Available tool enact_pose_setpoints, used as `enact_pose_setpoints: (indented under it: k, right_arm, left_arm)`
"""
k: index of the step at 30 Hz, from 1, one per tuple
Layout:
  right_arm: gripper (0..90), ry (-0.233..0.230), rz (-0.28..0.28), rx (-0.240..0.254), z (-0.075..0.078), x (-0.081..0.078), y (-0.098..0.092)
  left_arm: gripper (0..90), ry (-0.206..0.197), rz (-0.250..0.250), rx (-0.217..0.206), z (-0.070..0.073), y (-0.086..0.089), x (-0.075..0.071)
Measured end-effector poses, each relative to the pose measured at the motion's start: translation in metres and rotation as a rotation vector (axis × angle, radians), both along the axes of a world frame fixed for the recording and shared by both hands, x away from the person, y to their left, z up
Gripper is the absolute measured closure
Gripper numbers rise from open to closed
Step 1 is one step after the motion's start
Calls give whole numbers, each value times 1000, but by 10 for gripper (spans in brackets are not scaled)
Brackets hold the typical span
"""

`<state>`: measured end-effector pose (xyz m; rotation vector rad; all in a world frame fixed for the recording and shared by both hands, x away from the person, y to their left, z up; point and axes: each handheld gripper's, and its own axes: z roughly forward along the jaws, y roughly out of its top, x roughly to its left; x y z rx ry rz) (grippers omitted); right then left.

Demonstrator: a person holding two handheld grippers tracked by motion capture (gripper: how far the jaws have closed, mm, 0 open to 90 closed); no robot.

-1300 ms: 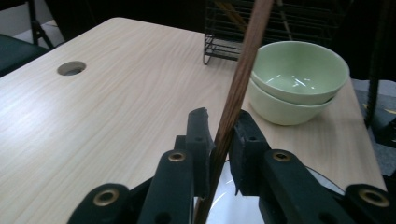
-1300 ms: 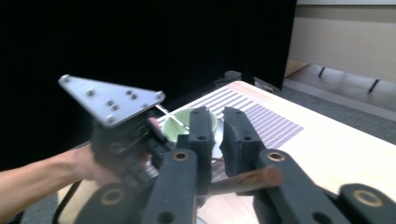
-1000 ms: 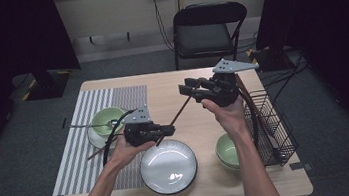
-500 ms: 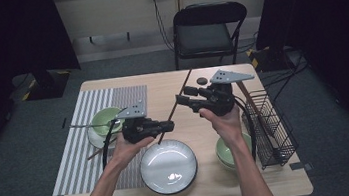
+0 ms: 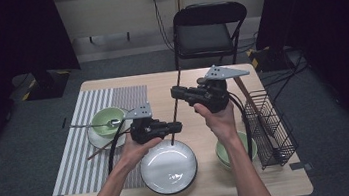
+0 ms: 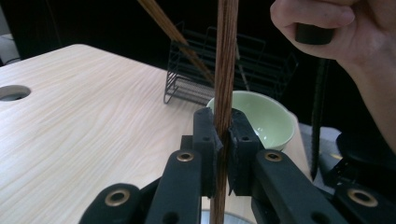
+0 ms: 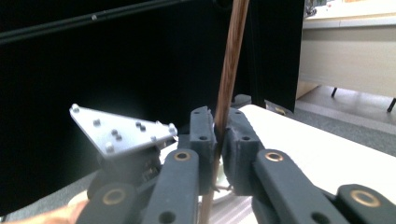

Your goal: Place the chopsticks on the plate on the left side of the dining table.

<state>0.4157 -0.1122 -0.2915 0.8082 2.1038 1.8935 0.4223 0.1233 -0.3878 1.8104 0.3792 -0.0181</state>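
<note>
Here both grippers clamp one chopstick (image 5: 174, 112) — a slim, dark-brown wooden stick with a fine grain — held in the air above the desk (image 5: 160, 82), over the far edge of the white plate (image 5: 168, 168). The left gripper (image 5: 175, 126) pinches its lower end, and the right gripper (image 5: 176, 93), whose fingers have just been closing, now squeezes it higher up. It looks like a hand-over, perhaps towards the wire rack (image 5: 269, 126), where another chopstick (image 6: 175, 35) leans.
</note>
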Motion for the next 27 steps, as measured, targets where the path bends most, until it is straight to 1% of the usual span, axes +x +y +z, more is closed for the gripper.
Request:
enact_pose_setpoints:
  k: [1,2,3,5,6,8,9,11,12,15,17,19,20,21,22,23,26,27]
  right_arm:
    - [774,-3,-2,11,2,0,0]
    - [755,-8,1,18,3,-1,0]
    - [744,-7,-5,11,3,-1,0]
    - [711,0,-11,10,1,-1,0]
    - [706,8,-14,8,-1,-2,0]
    - [703,15,-12,8,-6,-2,1]
    - [704,20,-10,2,-9,-3,2]
    - [719,24,-5,-5,-13,-3,5]
    - [747,28,1,0,-15,-3,6]
    - [805,30,27,-9,-19,-3,10]
    - [844,25,27,-16,-18,-3,12]
    - [849,21,42,-20,-17,-2,14]
    - [851,13,46,-24,-16,-2,16]
    - [851,11,46,-30,-15,-3,16]
    - [852,9,50,-25,-14,-3,16]
    - [852,11,50,-27,-12,-3,16]
    - [853,9,50,-21,-9,-2,13]
    - [854,11,43,-23,-9,-3,12]
  left_arm:
    - [841,6,0,-13,0,-1,0]
    - [841,4,2,-19,1,-1,-1]
    - [841,2,3,-26,2,0,-1]
    - [841,7,16,-57,5,2,-1]
    - [841,10,23,-73,7,4,-1]
    - [841,12,35,-89,9,6,0]
    - [841,8,44,-83,10,7,0]
    - [840,5,46,-89,11,8,1]
    - [840,6,49,-90,11,8,1]
    - [840,11,54,-83,10,9,1]
    - [839,5,50,-76,10,9,1]
    - [837,-1,48,-78,9,9,1]
    - [823,-6,45,-71,9,9,0]
    - [781,-13,43,-66,9,8,-1]
    - [760,-16,34,-63,9,8,-2]
    - [759,-19,31,-64,9,8,-3]
    - [725,-17,53,-90,10,9,-3]
    - [720,-16,54,-93,11,10,-3]
